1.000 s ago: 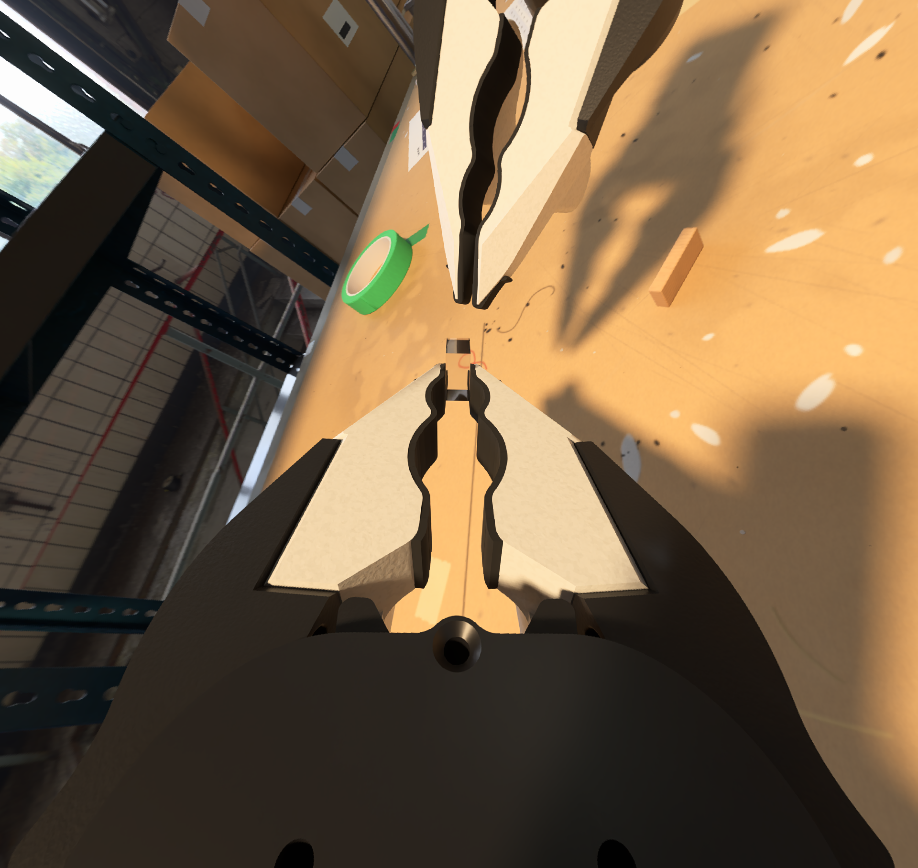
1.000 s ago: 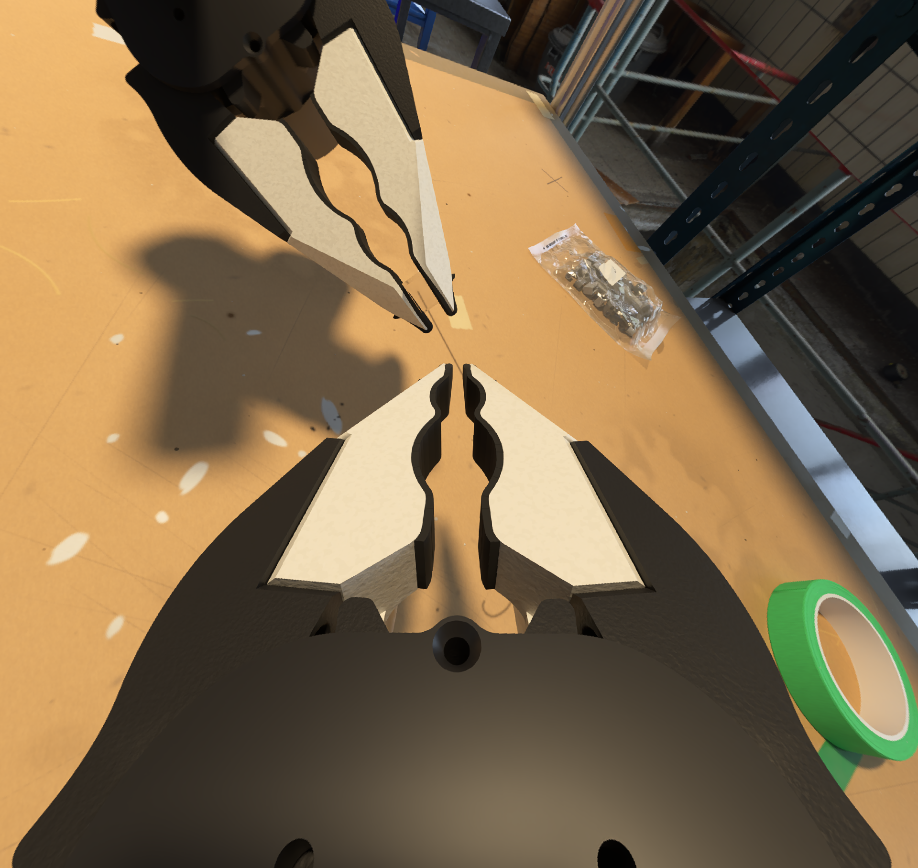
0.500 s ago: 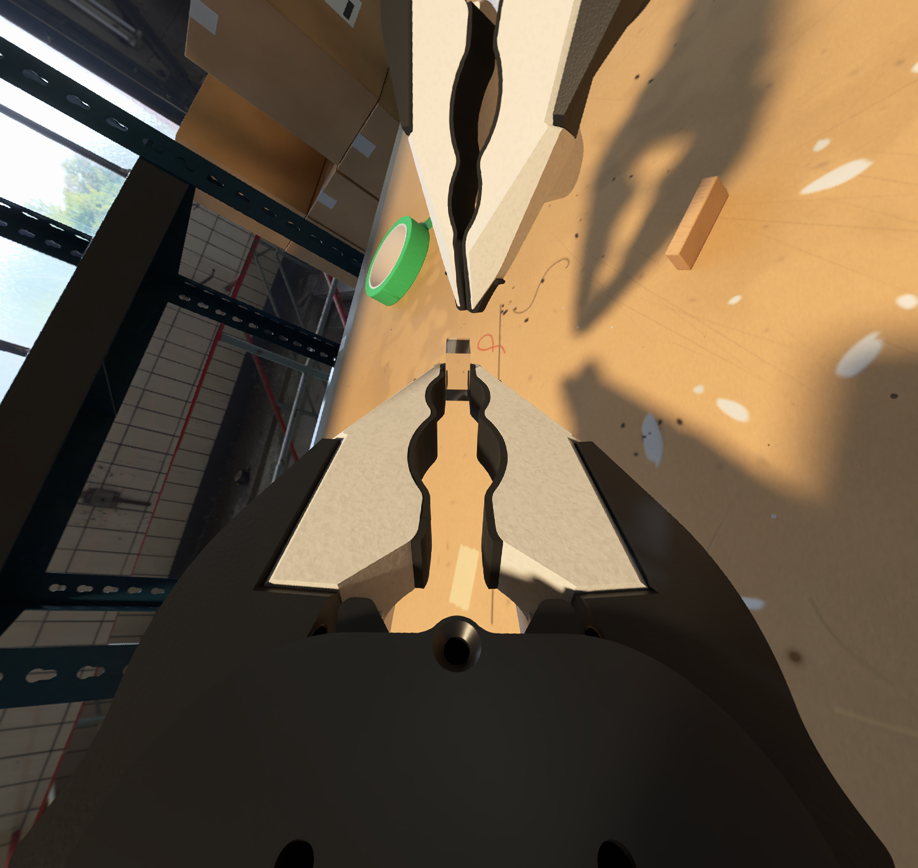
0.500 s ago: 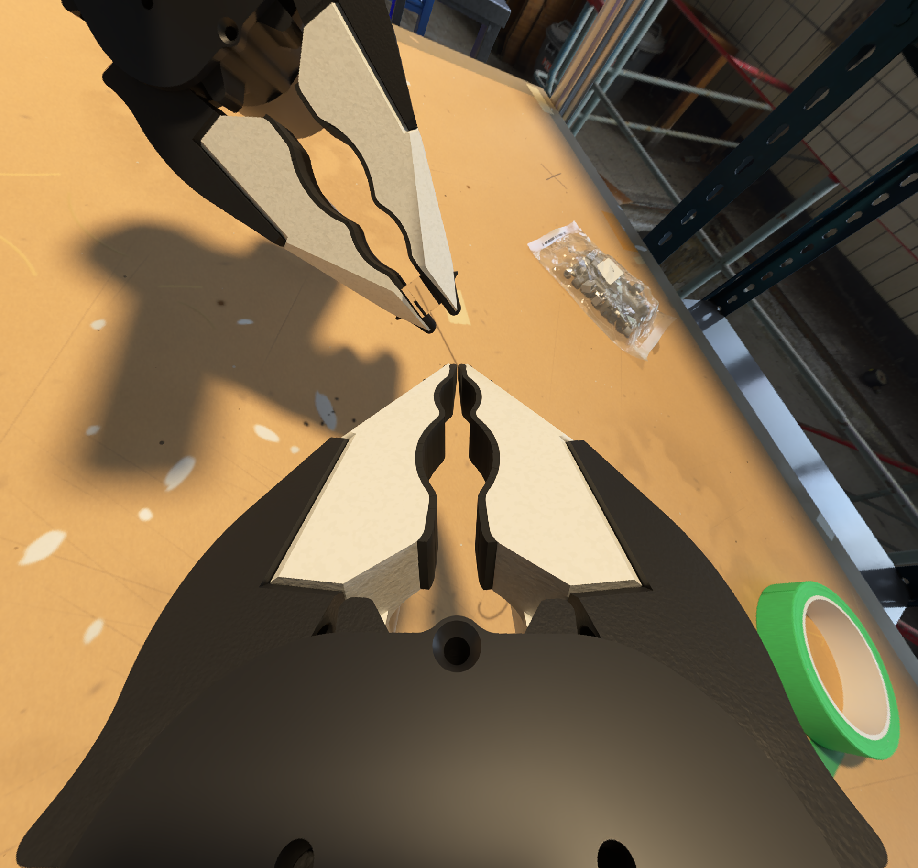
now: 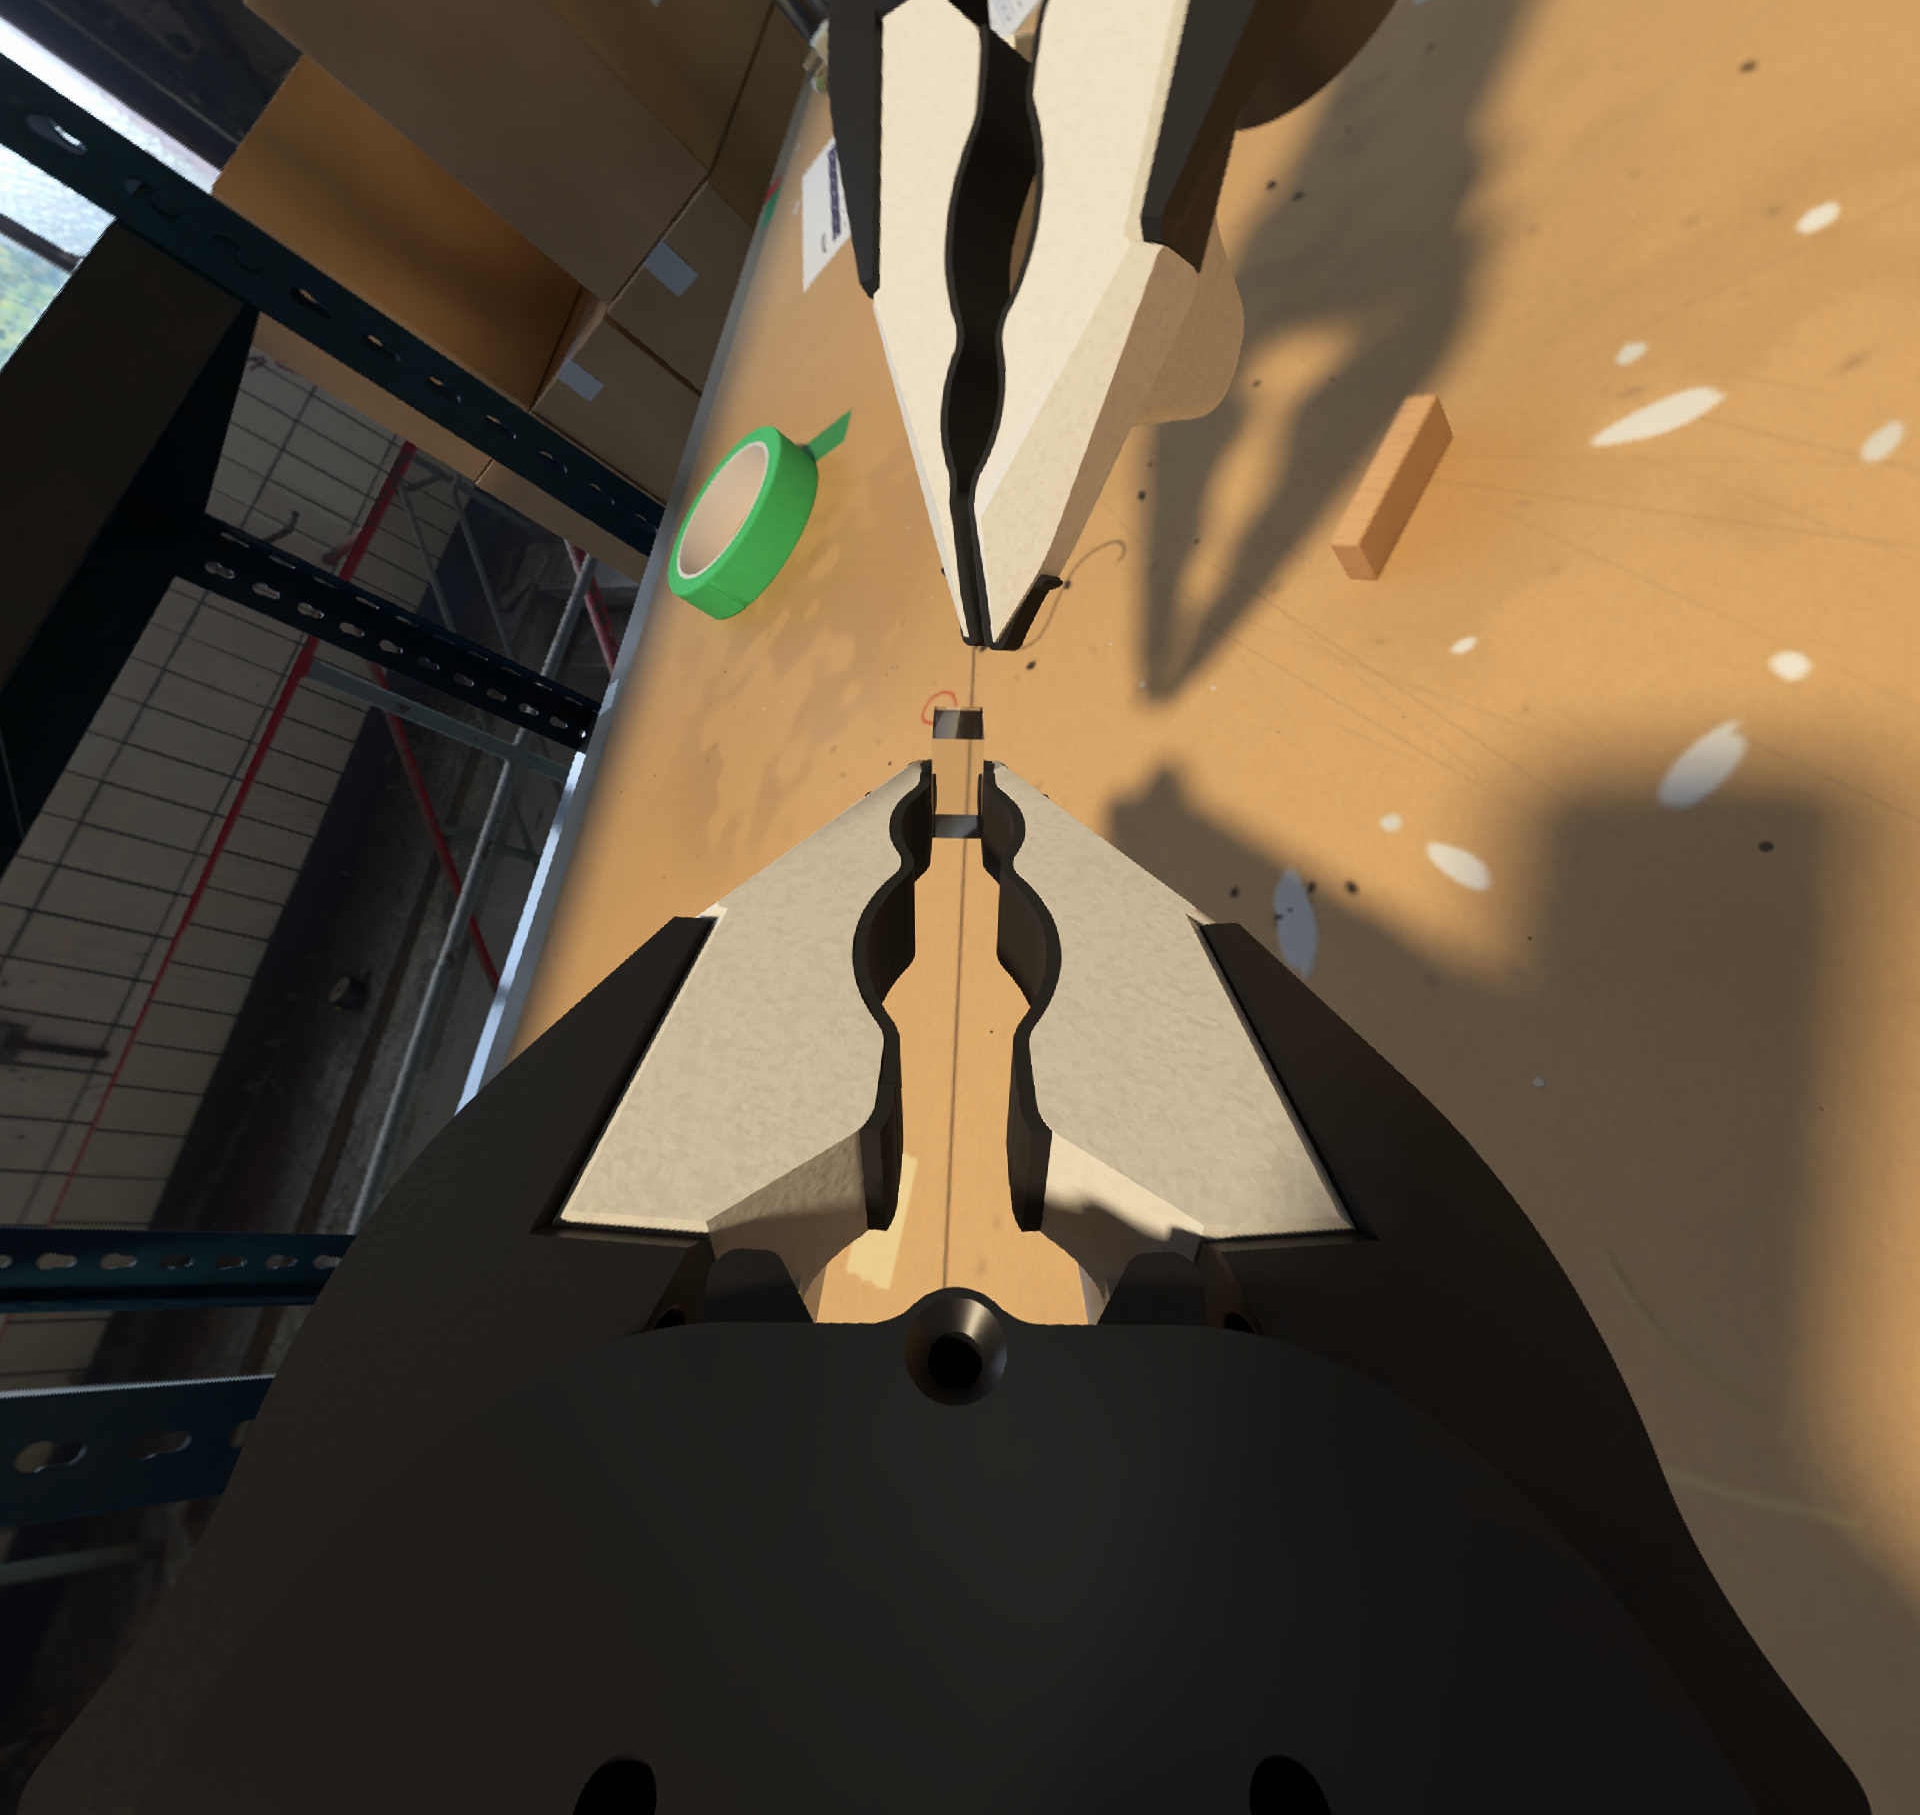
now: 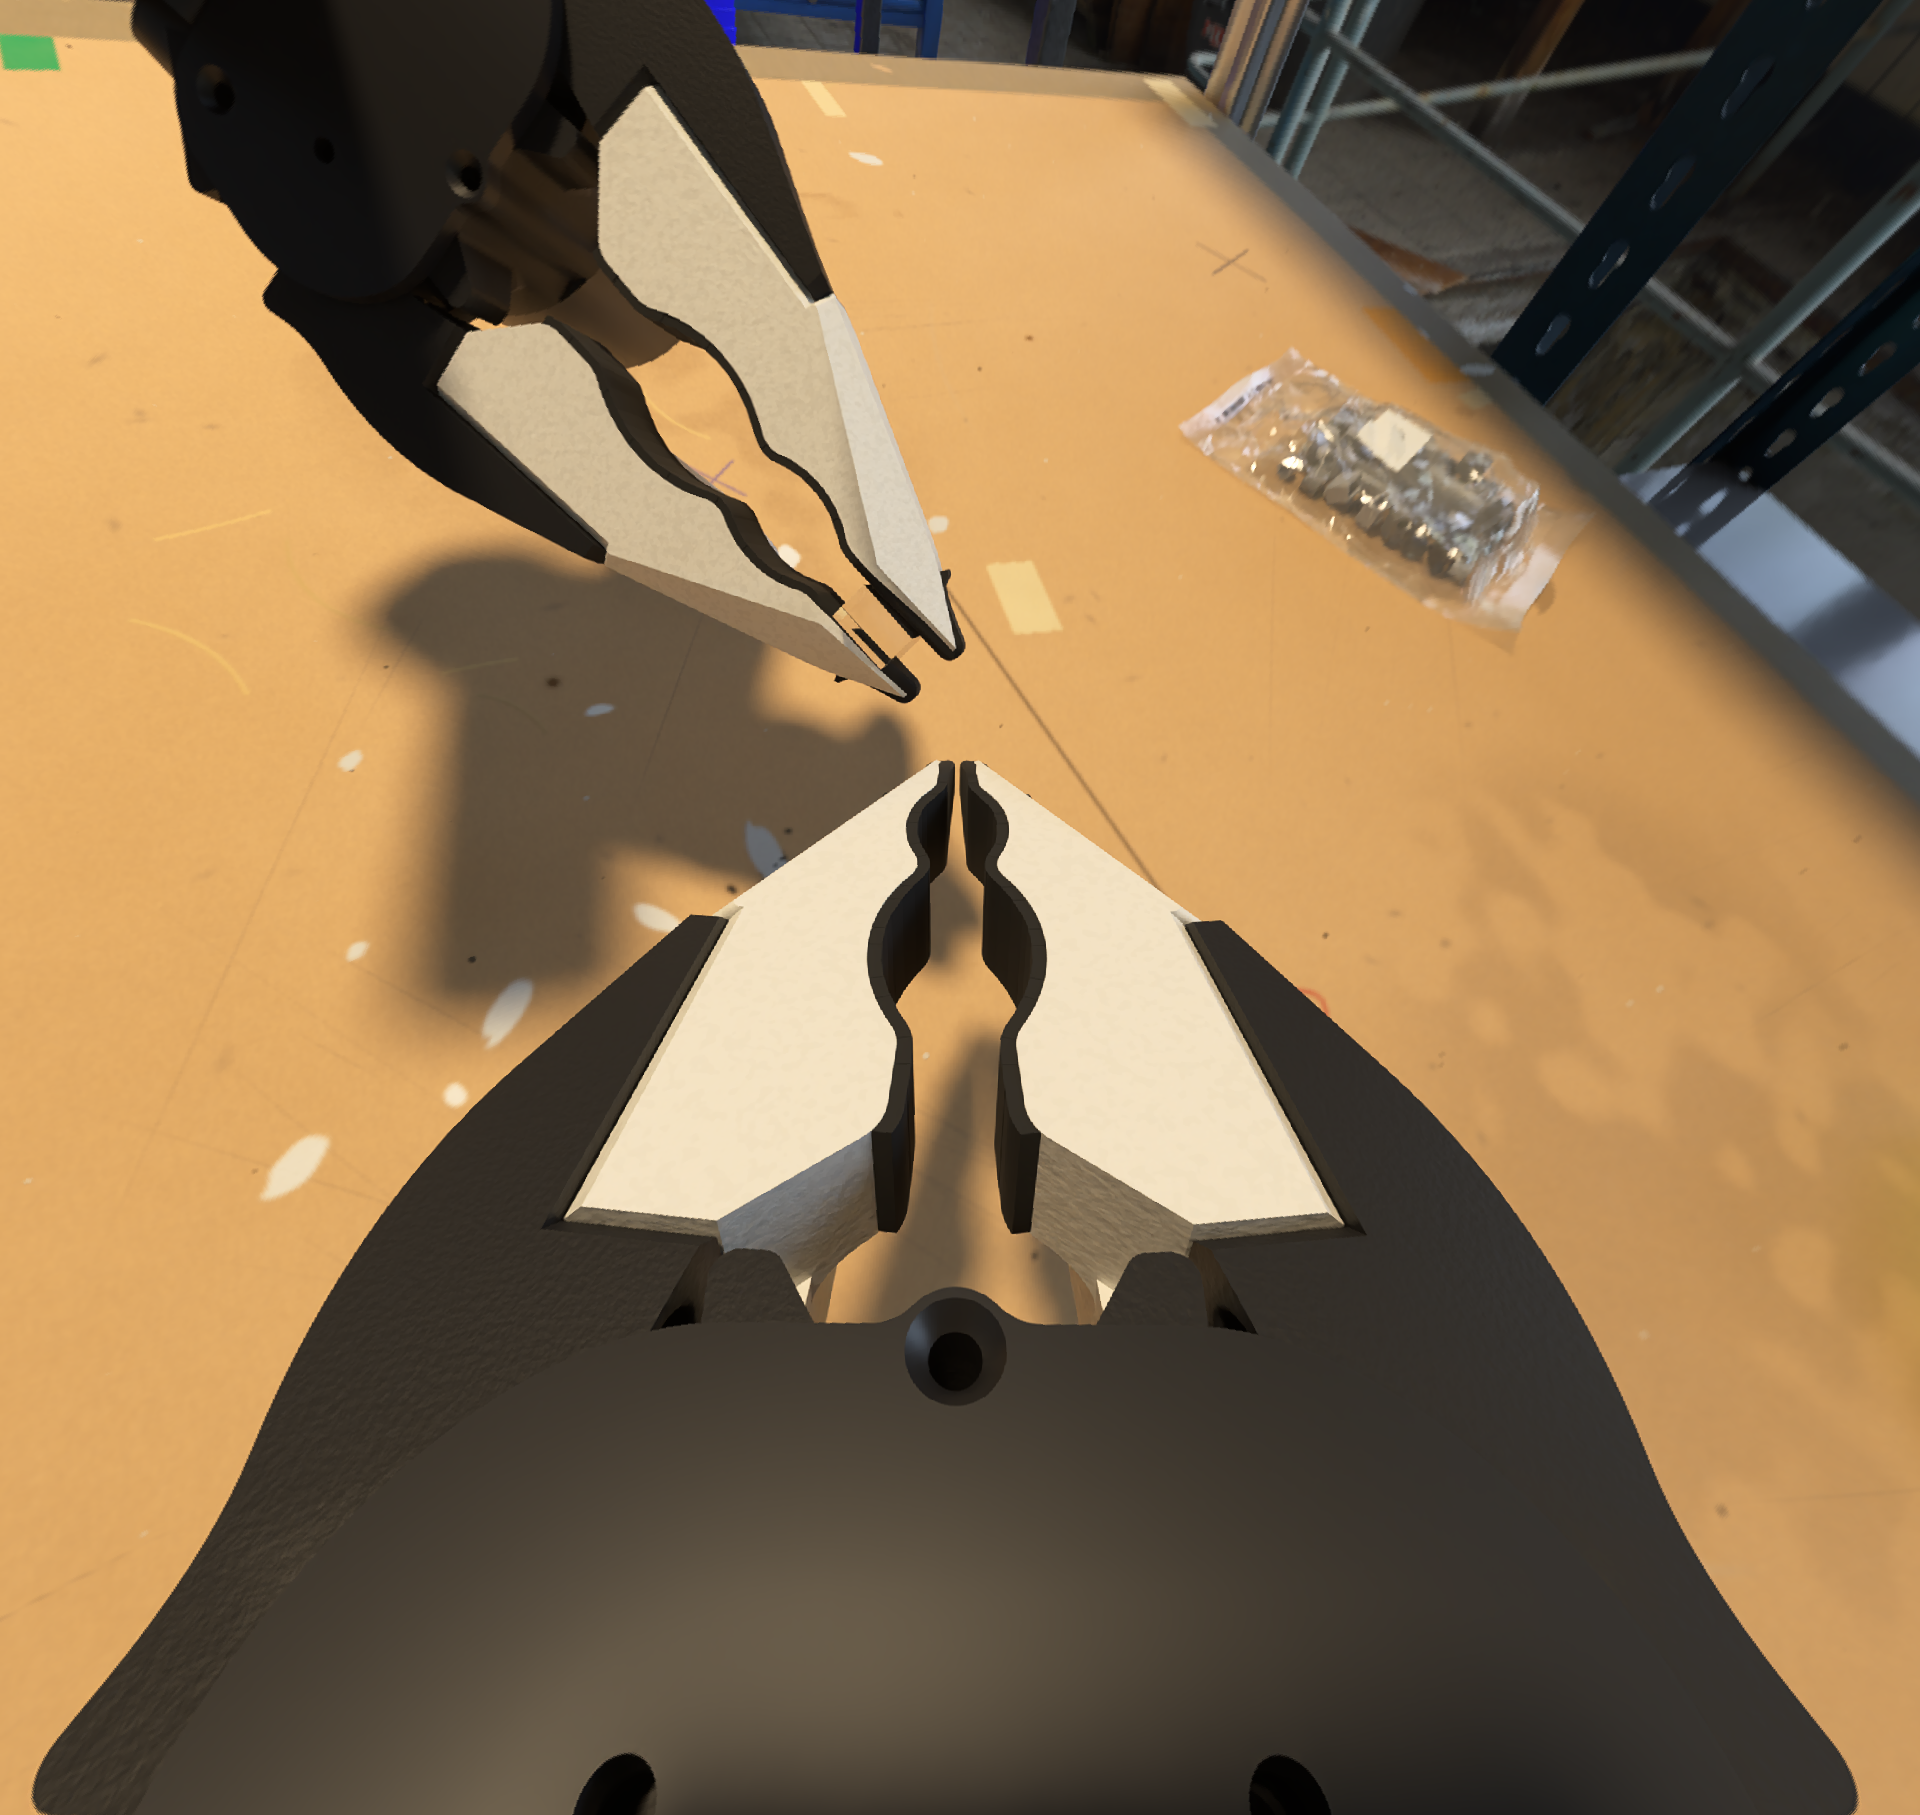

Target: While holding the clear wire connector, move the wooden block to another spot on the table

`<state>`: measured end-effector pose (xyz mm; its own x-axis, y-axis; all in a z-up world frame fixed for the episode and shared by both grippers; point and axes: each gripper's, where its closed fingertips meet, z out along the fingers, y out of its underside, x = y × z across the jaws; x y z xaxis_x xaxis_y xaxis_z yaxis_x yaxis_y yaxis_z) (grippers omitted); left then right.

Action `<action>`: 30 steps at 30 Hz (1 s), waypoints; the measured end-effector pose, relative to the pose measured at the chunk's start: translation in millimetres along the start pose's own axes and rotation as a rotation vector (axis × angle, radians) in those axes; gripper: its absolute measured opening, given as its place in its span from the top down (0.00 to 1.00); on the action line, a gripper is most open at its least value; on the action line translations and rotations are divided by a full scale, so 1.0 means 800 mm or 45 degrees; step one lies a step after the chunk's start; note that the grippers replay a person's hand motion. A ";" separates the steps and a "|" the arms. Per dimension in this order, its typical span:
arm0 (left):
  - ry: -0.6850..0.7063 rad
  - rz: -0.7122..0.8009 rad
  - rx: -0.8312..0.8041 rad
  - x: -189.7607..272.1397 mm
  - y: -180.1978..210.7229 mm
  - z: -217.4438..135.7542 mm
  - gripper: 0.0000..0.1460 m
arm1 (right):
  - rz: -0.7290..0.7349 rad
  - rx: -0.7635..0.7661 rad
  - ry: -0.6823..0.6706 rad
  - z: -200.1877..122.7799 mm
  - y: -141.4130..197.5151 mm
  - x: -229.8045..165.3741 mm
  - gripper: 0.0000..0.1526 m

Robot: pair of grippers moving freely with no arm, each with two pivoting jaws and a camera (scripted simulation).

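Note:
My left gripper [image 5: 956, 778] is shut on the clear wire connector [image 5: 956, 726], a small see-through piece that sticks out past its tips above the orange table [image 5: 1558, 986]. My right gripper [image 6: 954, 770] is shut and empty. It points tip to tip at the left gripper [image 6: 930, 669], a short gap apart. In the left wrist view the right gripper [image 5: 982, 635] comes down from the top. The wooden block [image 5: 1392, 487], a small light-brown bar, lies flat on the table to the right of both grippers, apart from them. It is out of the right wrist view.
A green tape roll [image 5: 738, 524] lies near the table's edge, with cardboard boxes [image 5: 468, 155] and dark shelving beyond. A clear bag of metal hardware [image 6: 1371, 487] lies near the edge in the right wrist view. A pale tape patch [image 6: 1023, 596] sits on the table.
My right gripper's tips have drawn together and it has tilted, so the green tape roll has left its view. The left gripper still holds the connector. The block has not moved.

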<state>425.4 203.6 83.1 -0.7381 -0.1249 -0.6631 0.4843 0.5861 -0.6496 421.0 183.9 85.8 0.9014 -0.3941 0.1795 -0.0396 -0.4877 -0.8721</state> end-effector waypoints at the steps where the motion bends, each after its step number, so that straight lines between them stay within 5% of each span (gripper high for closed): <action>1: 0.006 0.023 -0.012 0.004 0.000 0.001 0.95 | 0.022 -0.007 -0.003 0.000 0.004 -0.002 0.99; 23: 0.092 0.408 -0.172 0.070 0.011 0.025 0.95 | 0.326 -0.121 -0.043 -0.003 0.072 -0.038 0.97; 30: 0.083 0.433 -0.173 0.070 0.011 0.024 0.95 | 0.330 -0.128 -0.050 -0.003 0.073 -0.037 0.83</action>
<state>397.2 185.9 33.0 -0.5759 0.1441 -0.8047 0.6436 0.6869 -0.3376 390.8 165.4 30.6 0.8714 -0.4864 -0.0631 -0.3119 -0.4502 -0.8367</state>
